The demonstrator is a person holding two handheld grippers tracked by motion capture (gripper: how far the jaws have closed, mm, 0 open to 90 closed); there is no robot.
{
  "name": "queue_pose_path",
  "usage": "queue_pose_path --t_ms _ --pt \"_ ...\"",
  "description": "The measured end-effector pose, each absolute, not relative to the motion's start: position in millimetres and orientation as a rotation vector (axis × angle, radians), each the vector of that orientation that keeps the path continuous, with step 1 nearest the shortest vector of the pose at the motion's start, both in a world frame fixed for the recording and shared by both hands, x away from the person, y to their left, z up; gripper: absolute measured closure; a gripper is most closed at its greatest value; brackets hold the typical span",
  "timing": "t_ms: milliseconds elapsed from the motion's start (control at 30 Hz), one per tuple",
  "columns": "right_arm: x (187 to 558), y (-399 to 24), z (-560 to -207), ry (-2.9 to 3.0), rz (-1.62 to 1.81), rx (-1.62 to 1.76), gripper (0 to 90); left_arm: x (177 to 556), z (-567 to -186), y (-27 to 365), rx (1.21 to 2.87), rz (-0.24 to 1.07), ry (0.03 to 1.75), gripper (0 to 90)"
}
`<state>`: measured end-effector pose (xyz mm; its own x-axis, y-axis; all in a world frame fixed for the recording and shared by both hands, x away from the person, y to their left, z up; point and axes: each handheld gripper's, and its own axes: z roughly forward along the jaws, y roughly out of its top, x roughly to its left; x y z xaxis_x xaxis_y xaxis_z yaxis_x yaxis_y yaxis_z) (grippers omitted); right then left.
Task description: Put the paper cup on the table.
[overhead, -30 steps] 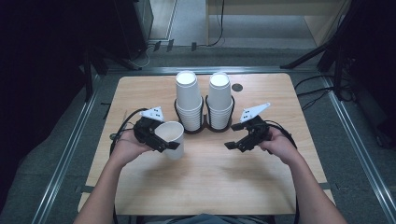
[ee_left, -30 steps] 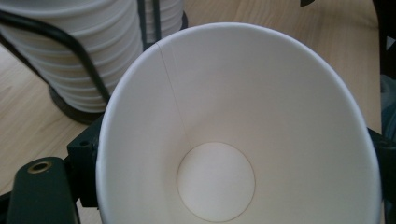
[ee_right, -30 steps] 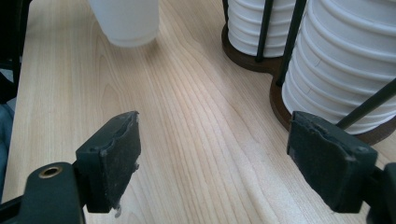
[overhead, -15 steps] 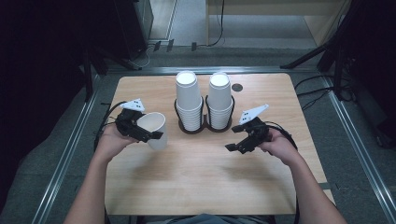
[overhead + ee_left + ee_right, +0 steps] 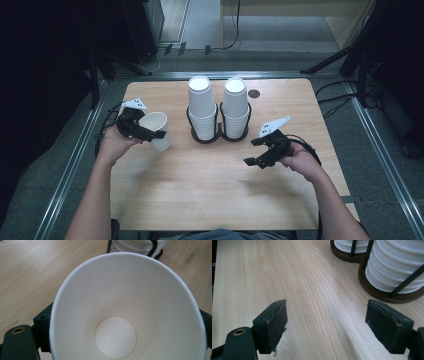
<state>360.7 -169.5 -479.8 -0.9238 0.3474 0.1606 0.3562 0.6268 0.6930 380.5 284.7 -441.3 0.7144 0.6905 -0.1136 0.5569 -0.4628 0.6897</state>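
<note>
A white paper cup (image 5: 159, 123) stands upright at the table's left side, and my left gripper (image 5: 155, 134) is shut on it, one jaw on each side of the cup wall. In the left gripper view the empty cup (image 5: 125, 315) sits between the black fingers (image 5: 42, 326), its mouth facing the camera. My right gripper (image 5: 250, 152) hovers over the table's right half, open with nothing between its jaws. Bare wood lies under the right gripper (image 5: 325, 325) in its own view.
Two tall stacks of white paper cups (image 5: 202, 107) (image 5: 235, 105) stand in a dark wire holder (image 5: 220, 137) at the table's middle back. The holder's base (image 5: 374, 290) lies just ahead and right of the right jaws. A dark round hole (image 5: 254, 93) marks the wooden table (image 5: 200, 190).
My left gripper has carried the paper cup leftward, away from the stacks toward the table's left edge. The right gripper has stayed where it was.
</note>
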Motion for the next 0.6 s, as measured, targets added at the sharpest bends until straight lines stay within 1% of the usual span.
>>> queue_pose_path --t_ms 167,600 --pt "358.0 -174.6 -480.7 -2.827 -1.198 -0.637 18.3 388.5 -443.4 290.2 2.17 0.29 0.972 10.2" --pt "353.4 -180.9 -483.3 -2.844 -1.195 -0.675 18.8 408.9 -456.2 300.3 2.128 0.292 1.095 9.3"
